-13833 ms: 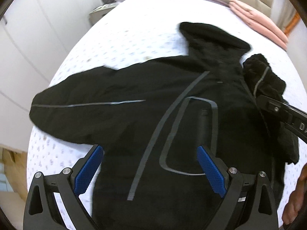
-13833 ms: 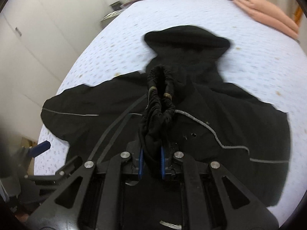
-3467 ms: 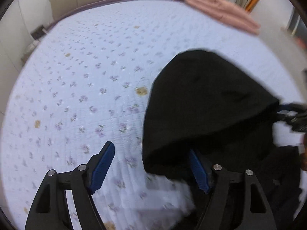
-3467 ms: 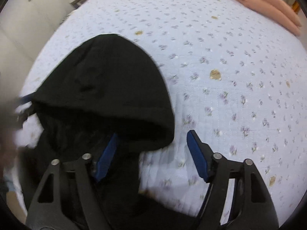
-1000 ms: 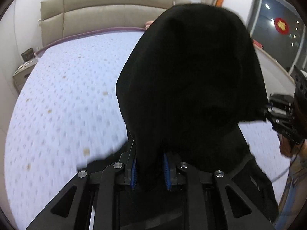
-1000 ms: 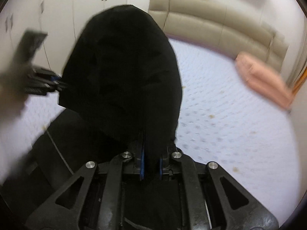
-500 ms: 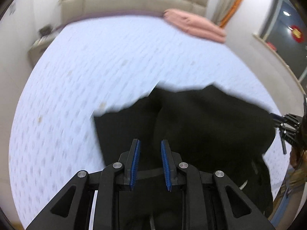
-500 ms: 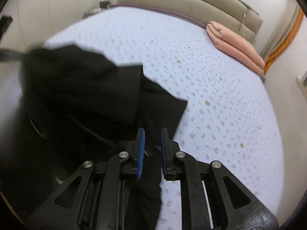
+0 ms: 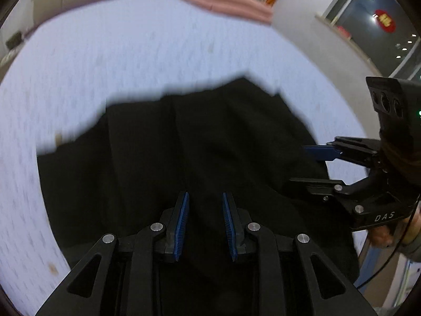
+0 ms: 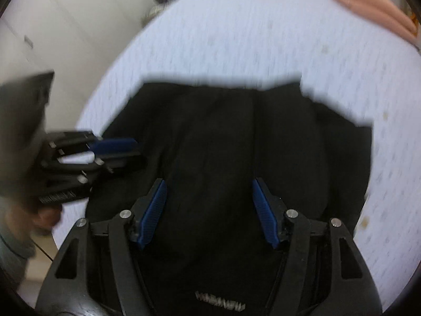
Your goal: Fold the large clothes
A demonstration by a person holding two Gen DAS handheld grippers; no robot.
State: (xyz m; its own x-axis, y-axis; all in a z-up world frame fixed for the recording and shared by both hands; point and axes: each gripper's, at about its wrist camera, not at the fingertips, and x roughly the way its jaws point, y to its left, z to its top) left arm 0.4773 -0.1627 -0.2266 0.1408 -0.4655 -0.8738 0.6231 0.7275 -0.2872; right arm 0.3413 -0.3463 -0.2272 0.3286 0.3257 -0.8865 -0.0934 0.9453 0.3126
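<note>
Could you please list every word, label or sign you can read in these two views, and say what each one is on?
"DAS": white letters on the body of the right gripper, seen from the left wrist.
White lettering on the black garment, near the bottom of the right wrist view: too blurred to read.
Red round sign behind the window, with yellow marks: too small to read.
</note>
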